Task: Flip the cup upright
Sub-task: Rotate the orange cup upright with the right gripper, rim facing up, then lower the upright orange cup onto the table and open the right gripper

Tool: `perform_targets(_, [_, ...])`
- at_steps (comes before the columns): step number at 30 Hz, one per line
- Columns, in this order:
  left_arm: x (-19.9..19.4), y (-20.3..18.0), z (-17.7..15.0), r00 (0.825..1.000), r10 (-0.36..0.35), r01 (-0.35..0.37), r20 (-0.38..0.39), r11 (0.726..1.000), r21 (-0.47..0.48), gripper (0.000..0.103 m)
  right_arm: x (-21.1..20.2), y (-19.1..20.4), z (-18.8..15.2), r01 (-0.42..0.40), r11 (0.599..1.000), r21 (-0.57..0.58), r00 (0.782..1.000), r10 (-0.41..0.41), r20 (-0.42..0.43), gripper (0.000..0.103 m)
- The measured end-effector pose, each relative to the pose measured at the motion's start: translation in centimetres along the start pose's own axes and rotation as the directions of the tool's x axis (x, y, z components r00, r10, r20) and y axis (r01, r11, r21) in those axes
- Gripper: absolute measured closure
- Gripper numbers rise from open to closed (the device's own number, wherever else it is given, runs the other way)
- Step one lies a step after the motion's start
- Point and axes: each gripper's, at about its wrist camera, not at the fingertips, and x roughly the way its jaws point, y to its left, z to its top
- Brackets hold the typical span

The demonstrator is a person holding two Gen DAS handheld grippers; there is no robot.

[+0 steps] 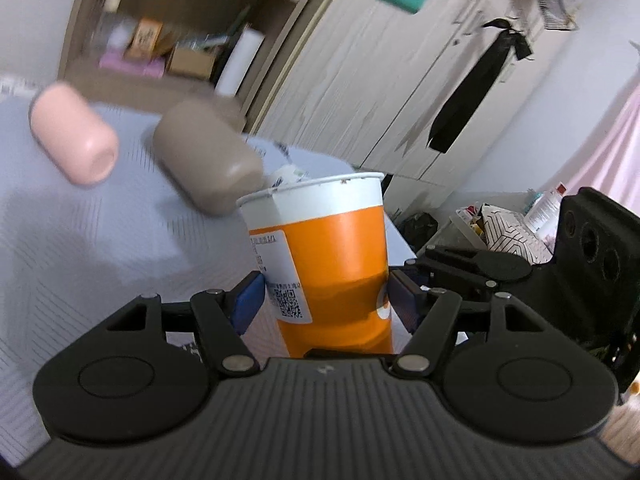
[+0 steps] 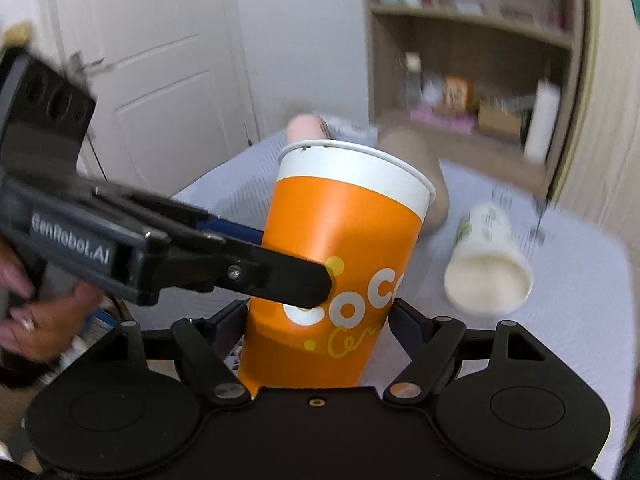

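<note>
Orange cup point(image 1: 336, 256) upright between both grippers' pads

left gripper point(image 1: 326, 300): black ribbed body, two round discs, silver pivot screws, blue finger pads point(image 1: 248, 305)
right gripper point(image 2: 318, 326): black linkage arms, brass-coloured centre screw, silver pivots
marking: white "GenRobot.AI" lettering, left of frame
hand point(image 2: 36, 320): bare skin, lower left

A pale lavender-grey surface point(image 1: 80, 220) is seen, with a pink cup point(image 1: 74, 136), a brown cup point(image 1: 208, 156) and a cream cup point(image 2: 488, 268) lying sideways on it.
</note>
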Motion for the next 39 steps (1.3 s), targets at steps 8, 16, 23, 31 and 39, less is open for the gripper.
perform_targets(8, [-2.3,-1.8,-0.7,0.992,0.053,-0.07,0.116,0.987,0.147,0.036,-1.2,2.2,-0.4,0.095,0.98,-0.176,0.986,-0.068,0.15,0.021])
perform_targets(16, [-2.4,-2.3,-1.4,0.968,0.115,-0.172,0.223,0.952,0.254,0.036,0.7,2.2,-0.7,0.186,0.946,-0.266,0.953,-0.108,0.283,0.021])
perform_targets(23, [-1.6,-1.5,-1.3,0.953,0.134,-0.215,0.272,0.932,0.293,0.037,2.5,1.6,-1.2,0.219,0.937,-0.272,0.918,-0.103,0.383,0.021])
perform_targets(31, [0.5,-0.5,-1.4,0.959,0.137,-0.209,0.246,0.932,0.295,0.038,4.7,-0.3,-0.3,0.197,0.96,-0.199,0.929,-0.118,0.351,0.024])
perform_targets(39, [1.8,0.2,-0.1,0.964,0.136,-0.189,0.227,0.954,0.233,0.037,5.3,-2.0,0.5,0.127,0.989,-0.075,0.948,-0.098,0.303,0.024])
